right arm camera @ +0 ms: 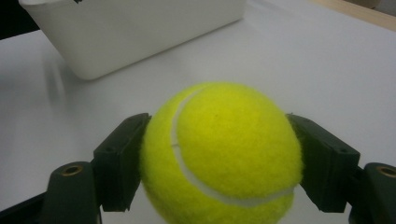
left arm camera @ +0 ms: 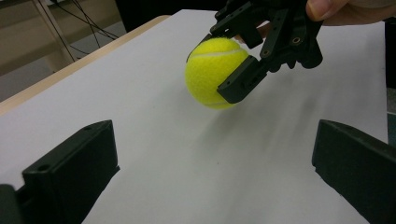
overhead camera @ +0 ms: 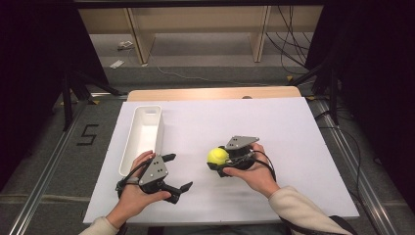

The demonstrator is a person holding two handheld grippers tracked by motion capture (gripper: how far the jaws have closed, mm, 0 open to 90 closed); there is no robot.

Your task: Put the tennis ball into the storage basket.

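A yellow tennis ball [overhead camera: 218, 156] is clamped between the jaws of my right gripper [overhead camera: 219, 161] near the middle of the white table [overhead camera: 293, 142]. In the right gripper view the ball [right arm camera: 222, 151] sits squeezed between both black jaws. The left gripper view shows the same ball [left arm camera: 212, 70] held just above the tabletop by the other gripper [left arm camera: 224, 63]. My left gripper [overhead camera: 177, 172] stands open at the front left, jaws wide apart with nothing between them, pointing toward the ball. A long white bin [overhead camera: 132, 147] lies left of the ball, beside my left hand.
The white bin [right arm camera: 116, 42] stands beyond the ball in the right gripper view. A wooden table edge [overhead camera: 215, 93] runs along the back. Cables and shelf legs are on the floor beyond. Bare white surface lies to the right and at the back.
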